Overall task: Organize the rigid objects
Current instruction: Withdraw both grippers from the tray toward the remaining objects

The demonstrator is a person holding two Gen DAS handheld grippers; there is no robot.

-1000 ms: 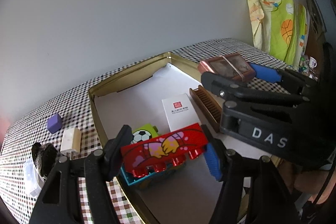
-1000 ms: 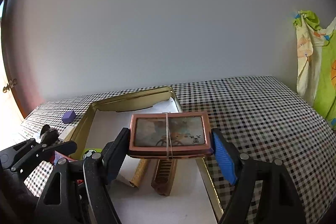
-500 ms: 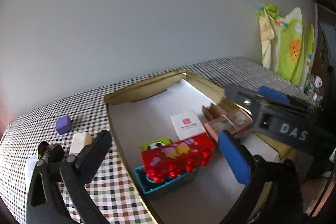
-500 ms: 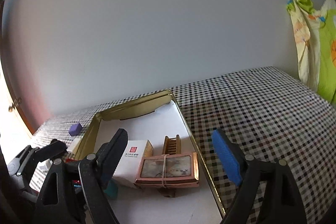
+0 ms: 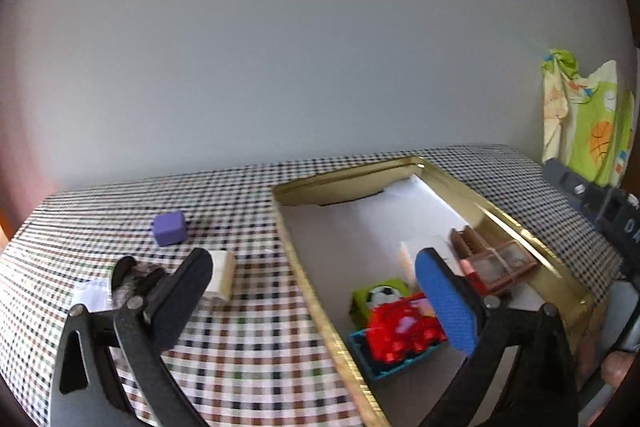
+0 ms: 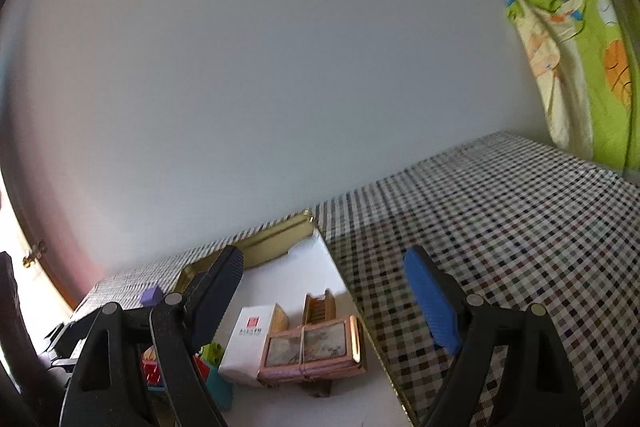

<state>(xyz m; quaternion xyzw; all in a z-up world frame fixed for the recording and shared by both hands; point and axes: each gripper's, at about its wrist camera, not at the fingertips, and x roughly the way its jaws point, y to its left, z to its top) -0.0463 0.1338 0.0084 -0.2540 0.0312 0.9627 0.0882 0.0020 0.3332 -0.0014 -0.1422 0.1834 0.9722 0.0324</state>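
A: Hanging wide apart over the checked table [image 5: 248, 331], the two fingers of the left tool [image 5: 316, 295] are gripping nothing.

B: And the right tool [image 6: 324, 291]?

A: It is likewise gaping, with nothing between its fingers; one finger is carrying a blue pad [image 6: 430, 301], the other a dark one.

B: Where are the things lying?

A: A gold tin tray [image 5: 516, 231] is sitting on the table, lined with white paper. Inside it, a red brick toy [image 5: 400, 335] is resting on a teal block [image 5: 384, 363], with a green football block [image 5: 380, 297] just behind them.

B: What is lying further right?

A: A pink framed case [image 6: 316, 349], bound by a rubber band, is lying beside a white box [image 6: 250, 337] with a red mark. A brown comb [image 6: 318, 305] is lying just behind the case, near the tray's right wall.

B: And outside the tray?

A: A purple cube [image 5: 170, 227] and a cream block [image 5: 220, 275] are sitting on the table to the tray's left, apart from each other. A dark object [image 5: 128, 279] is lying nearer the left tool's dark finger; what it is cannot be made out.
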